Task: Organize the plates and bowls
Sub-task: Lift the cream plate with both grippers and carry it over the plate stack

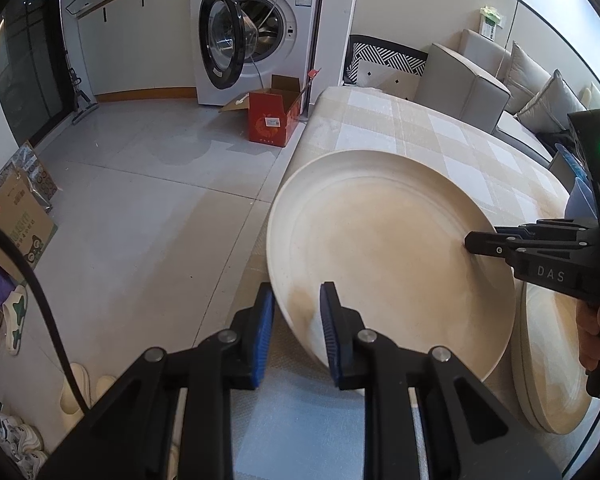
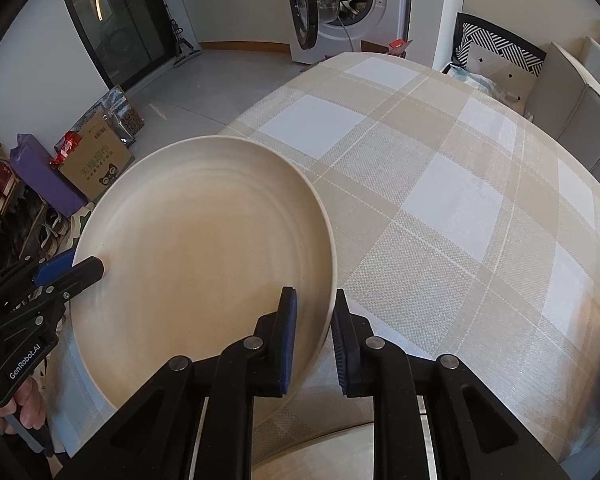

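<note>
A large cream plate (image 1: pixel 388 256) is held tilted above the checked tablecloth (image 1: pixel 420 128). My left gripper (image 1: pixel 298 328) straddles its near-left rim, jaws on either side of the rim. My right gripper (image 2: pixel 314 336) straddles the opposite rim of the same plate (image 2: pixel 196 264). The right gripper also shows in the left wrist view (image 1: pixel 484 246), and the left gripper shows in the right wrist view (image 2: pixel 80 270). A stack of cream plates (image 1: pixel 556 364) lies on the table under the held plate's right side.
The table's left edge drops to a tiled floor (image 1: pixel 140 200). A washing machine with its door open (image 1: pixel 252 32) and a red carton (image 1: pixel 274 114) stand beyond. Boxes and shoes (image 2: pixel 96 168) line the left wall. A sofa (image 1: pixel 532 80) lies behind the table.
</note>
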